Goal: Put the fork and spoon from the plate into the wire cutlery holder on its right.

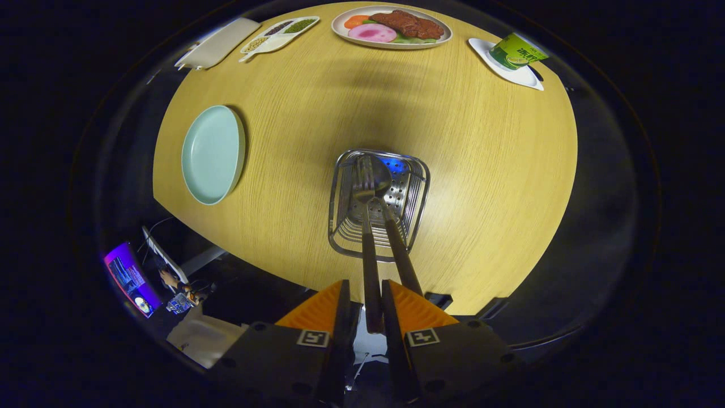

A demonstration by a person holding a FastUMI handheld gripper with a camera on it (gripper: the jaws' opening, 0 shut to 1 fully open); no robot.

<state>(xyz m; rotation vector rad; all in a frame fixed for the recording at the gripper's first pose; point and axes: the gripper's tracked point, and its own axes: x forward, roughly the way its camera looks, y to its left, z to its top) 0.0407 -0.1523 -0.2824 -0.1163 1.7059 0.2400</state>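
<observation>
Fork (367,226) is pinched by the gripper (371,309), tines inside the wire holder (378,204) beside the spoon (396,238), near the surface's (481,170) front edge.

fork (363,187) tines overlapping spoon (380,174) bowl, handle ends hidden between tongs (371,306), can (515,51) label too small

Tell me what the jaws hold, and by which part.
The gripper holds the fork by its handle end, head over the wire cutlery holder.
</observation>
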